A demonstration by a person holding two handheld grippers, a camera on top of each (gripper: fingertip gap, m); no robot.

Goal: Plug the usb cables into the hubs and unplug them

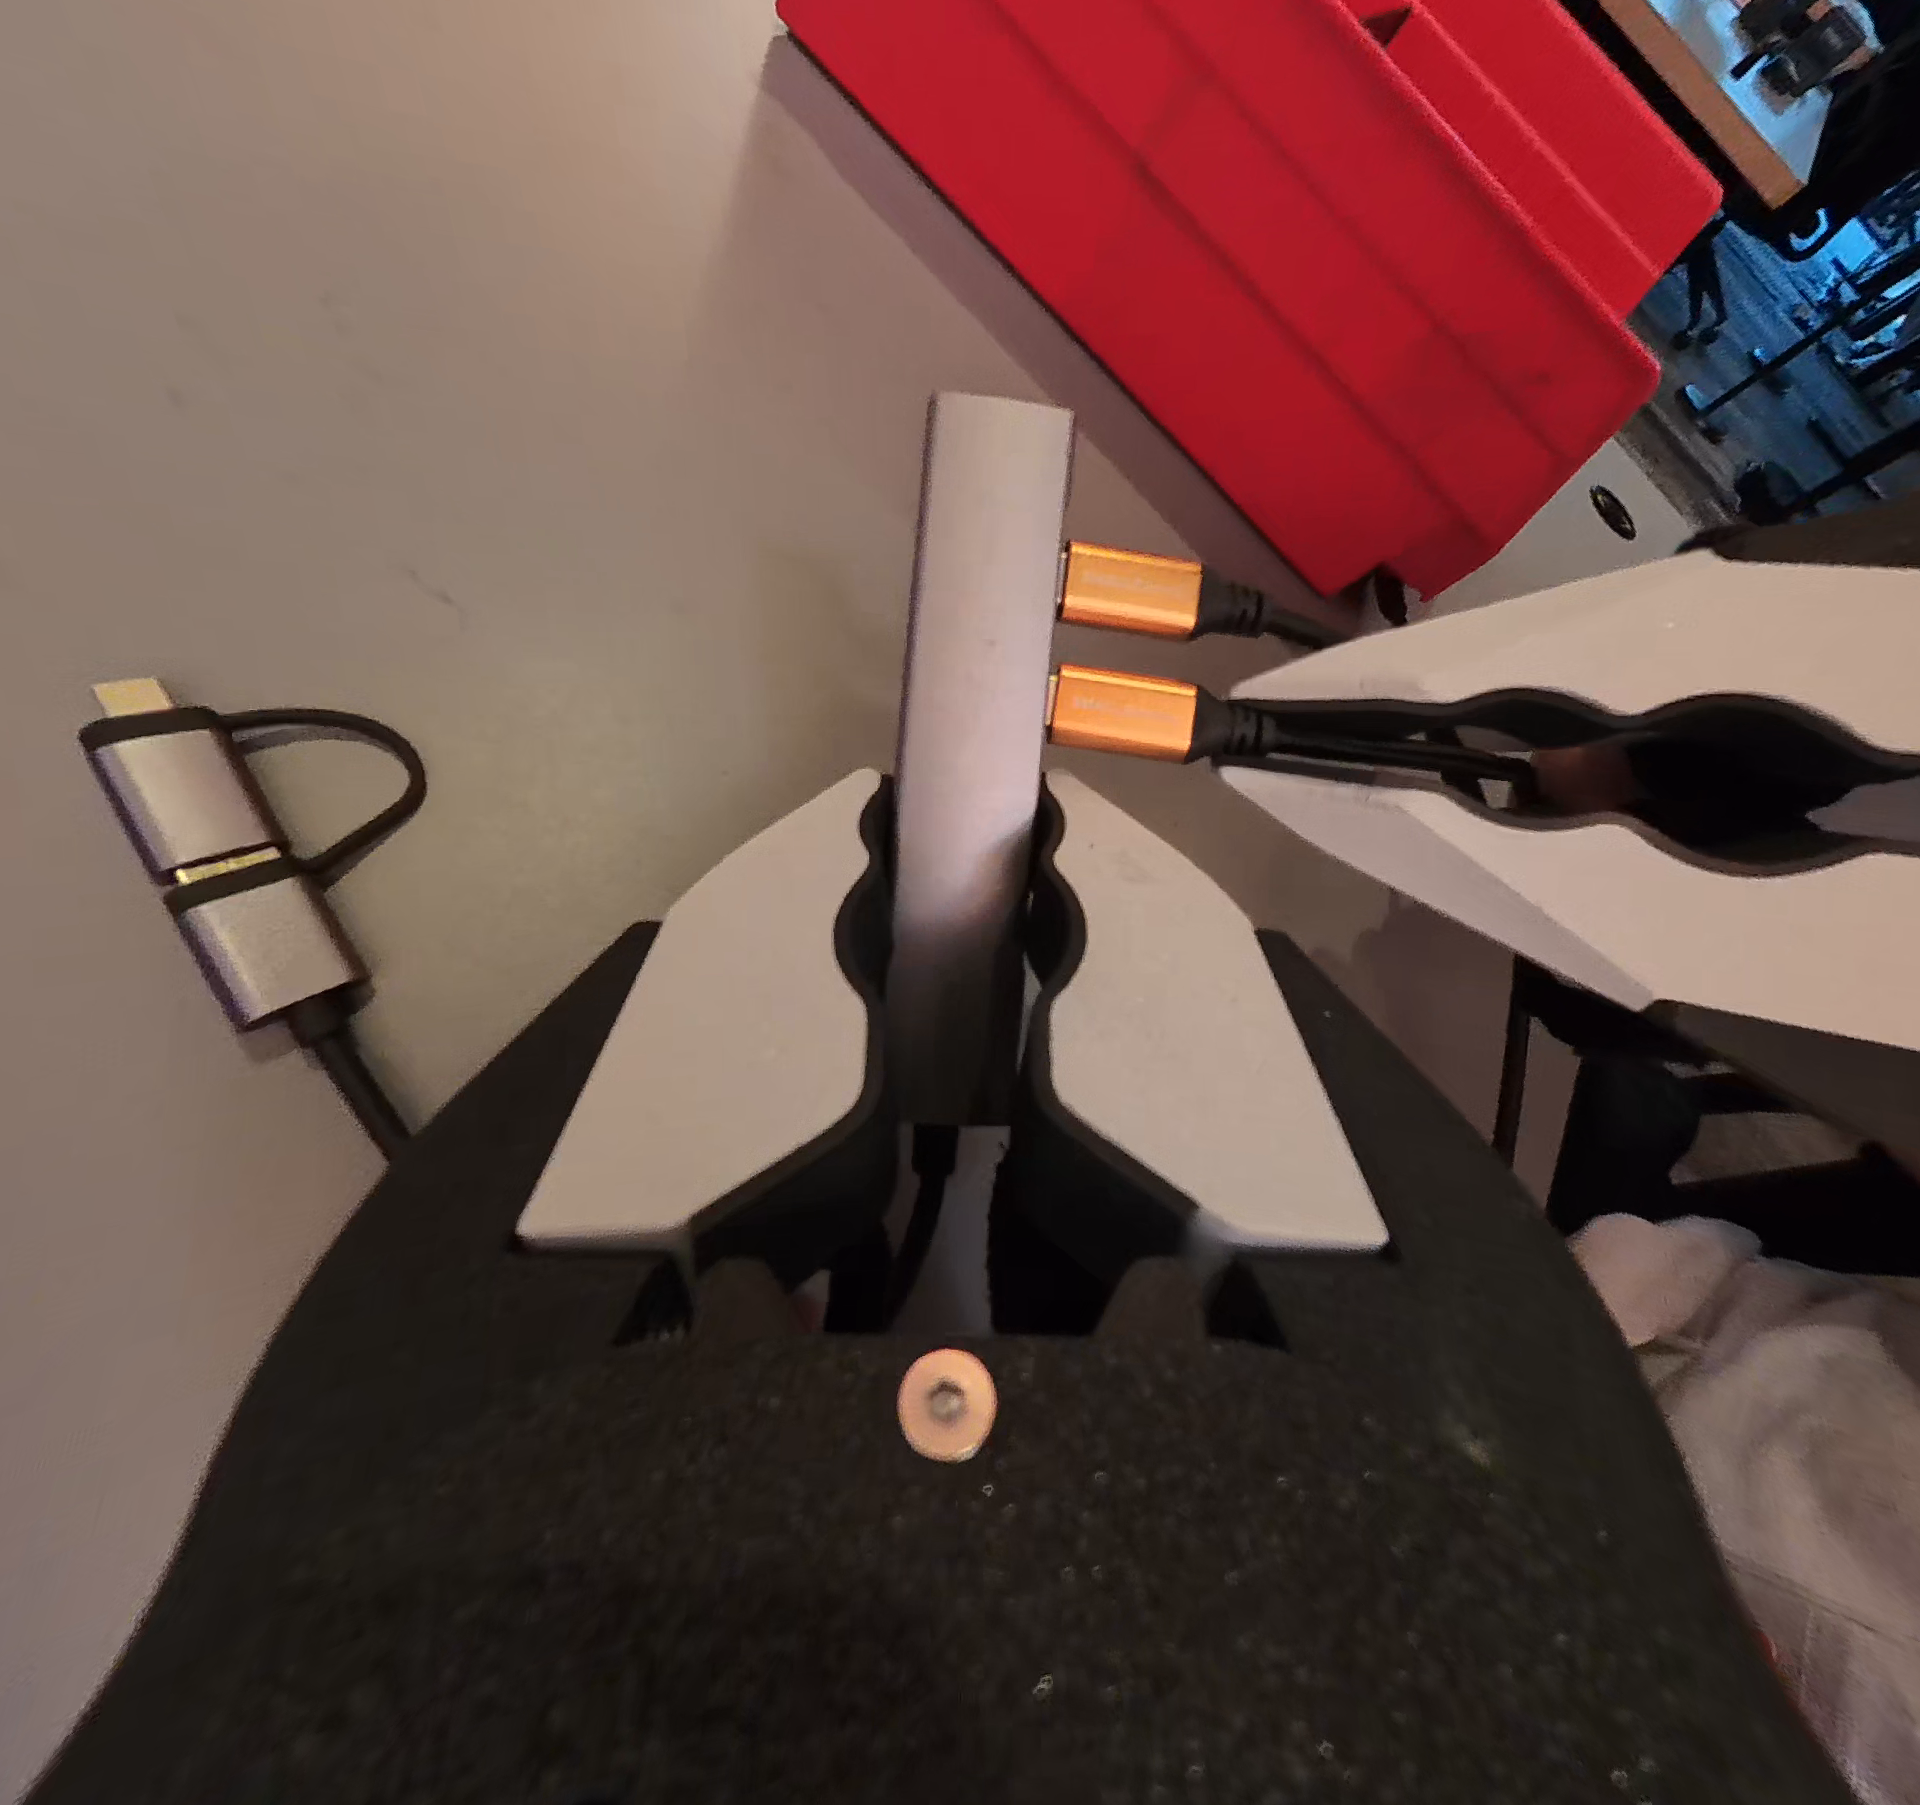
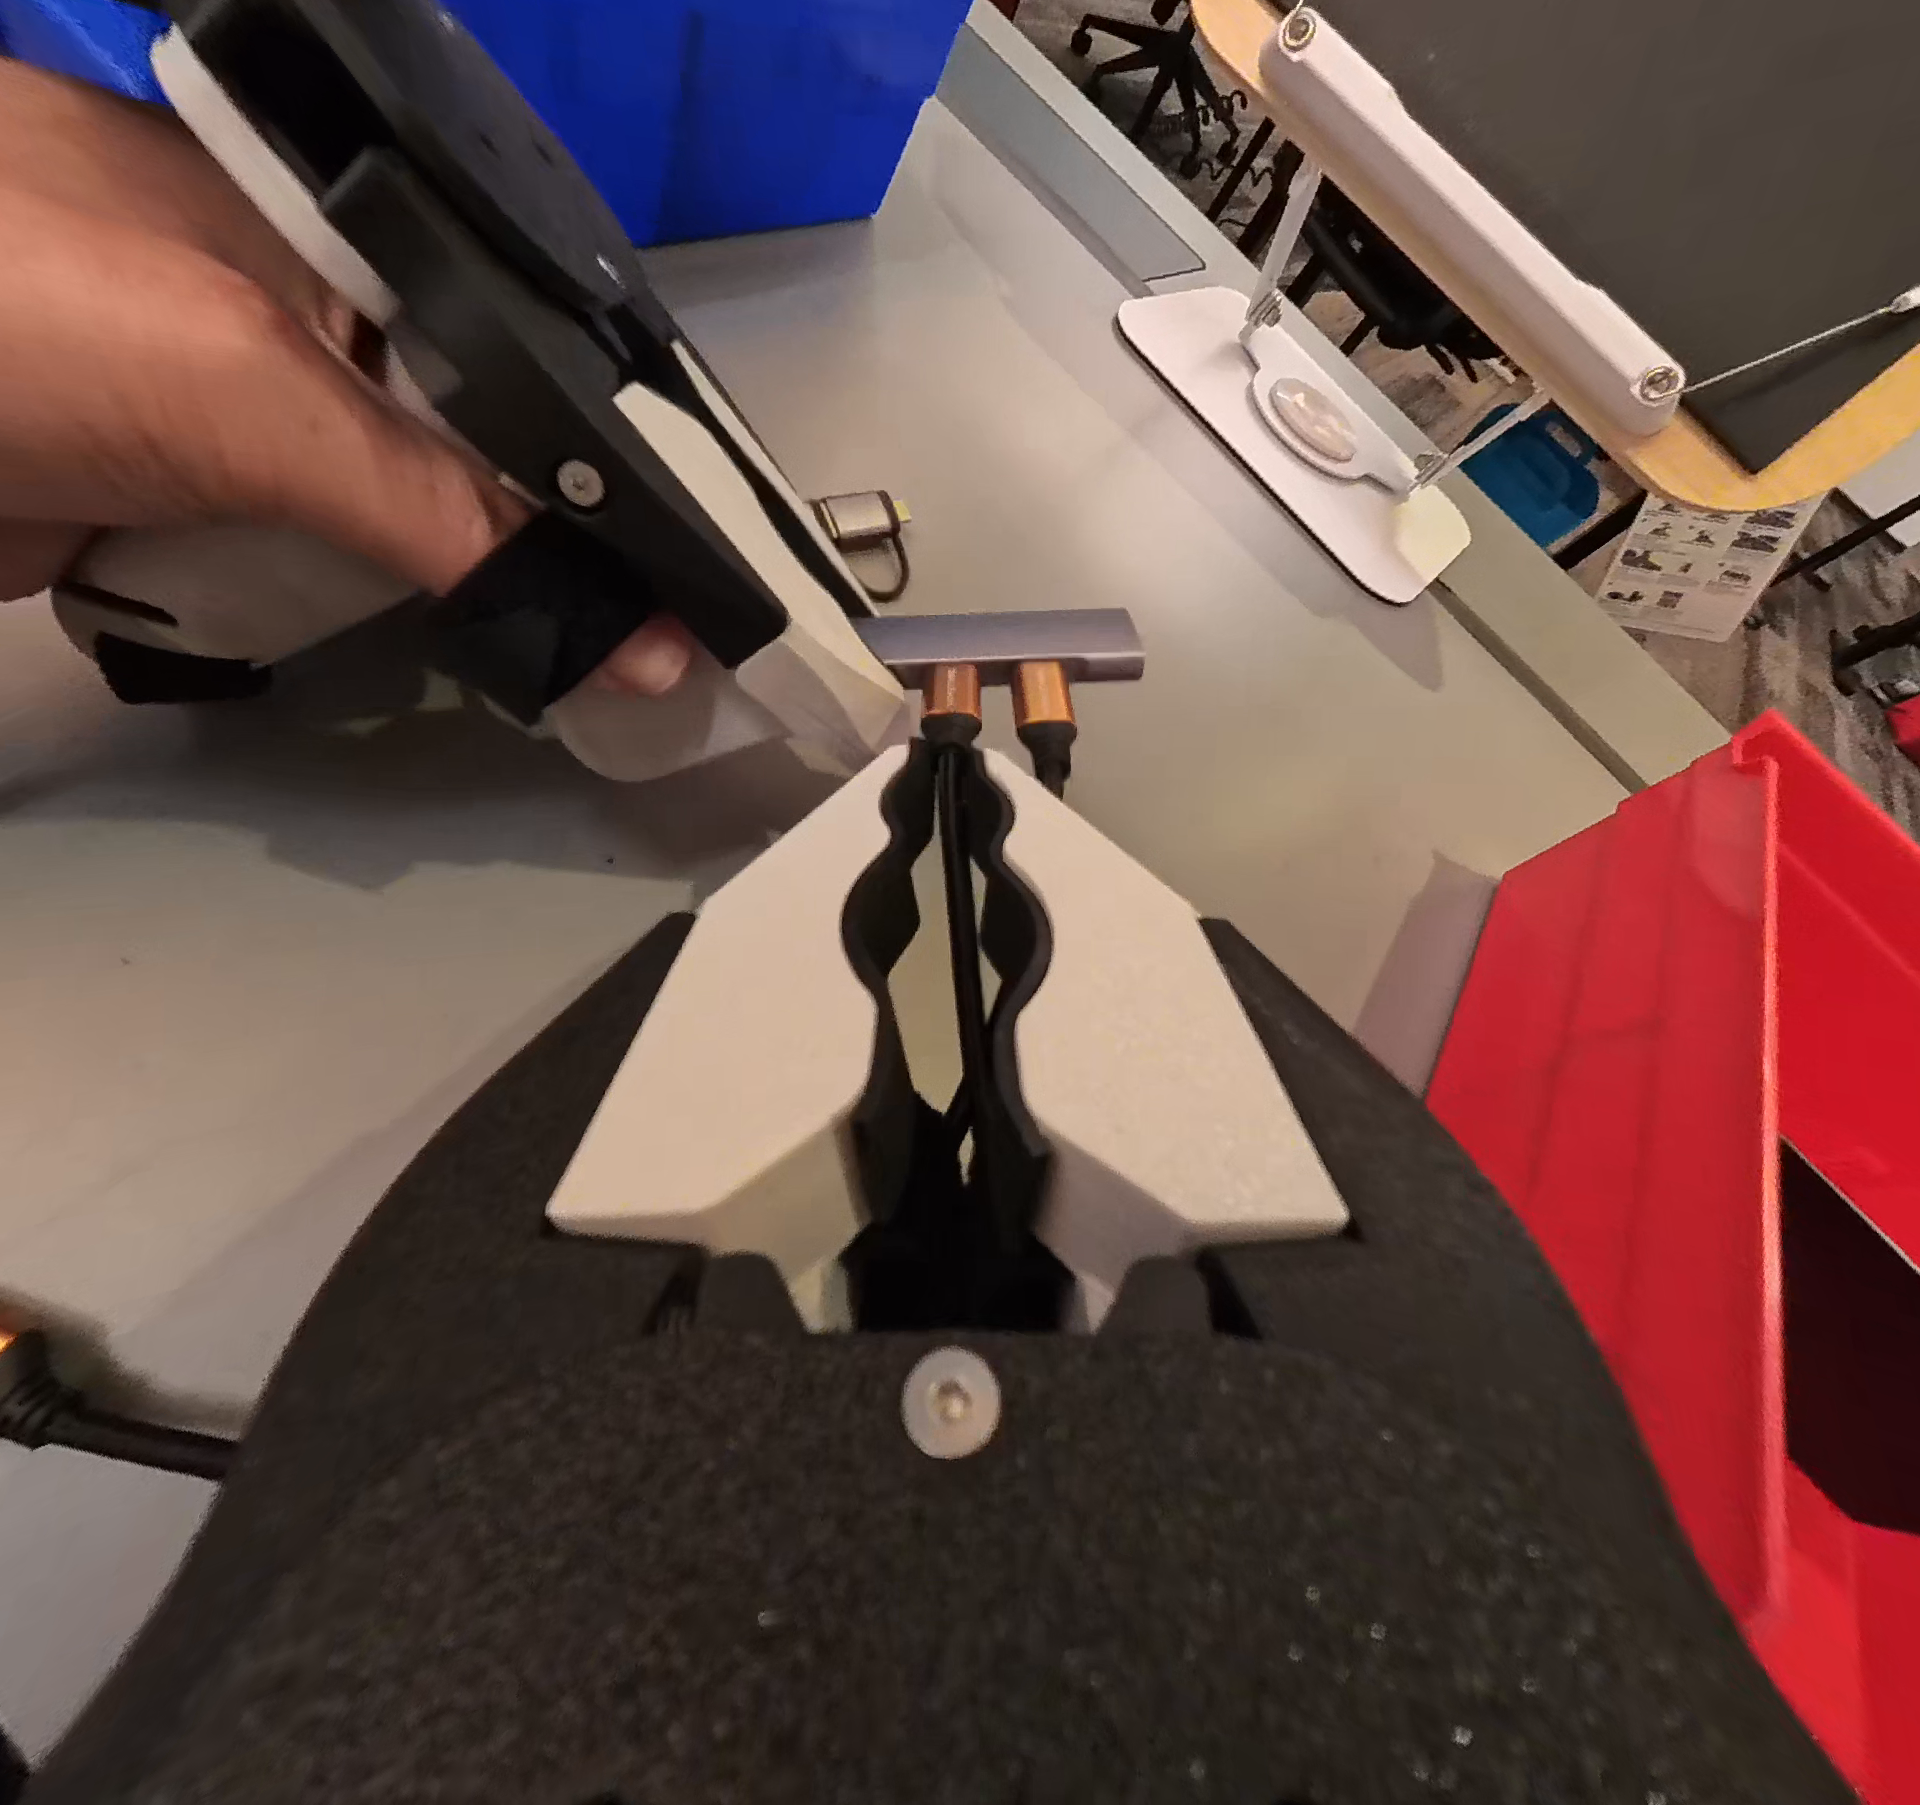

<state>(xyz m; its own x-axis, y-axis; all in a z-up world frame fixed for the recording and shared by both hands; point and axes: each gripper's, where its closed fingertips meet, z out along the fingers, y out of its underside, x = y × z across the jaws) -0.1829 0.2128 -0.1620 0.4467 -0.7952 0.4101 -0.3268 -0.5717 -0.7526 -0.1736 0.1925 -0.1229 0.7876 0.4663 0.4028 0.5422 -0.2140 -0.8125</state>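
My left gripper point(image 1: 961, 789) is shut on a grey USB hub point(image 1: 982, 612), which sticks out forward between its fingers. Two orange USB plugs sit in the hub's right side, the far one point(image 1: 1130, 587) and the near one point(image 1: 1120, 713). My right gripper point(image 1: 1236, 732) comes in from the right, shut on the black cable just behind the near plug. In the right wrist view my right gripper point(image 2: 948, 763) pinches that cable below the left plug point(image 2: 951, 695). The other plug point(image 2: 1042, 695) sits beside it in the hub point(image 2: 1029, 635).
The hub's own grey connector with adapter point(image 1: 223, 862) lies on the grey table point(image 1: 416, 301). A red bin point(image 2: 1714, 1080) stands at the right, a blue bin point(image 2: 707, 62) at the back. A white stand base point(image 2: 1288, 436) sits behind. Another orange plug point(image 2: 16, 1360) lies lower left. The left gripper's tips are roughly 5 centimeters from the right gripper's.
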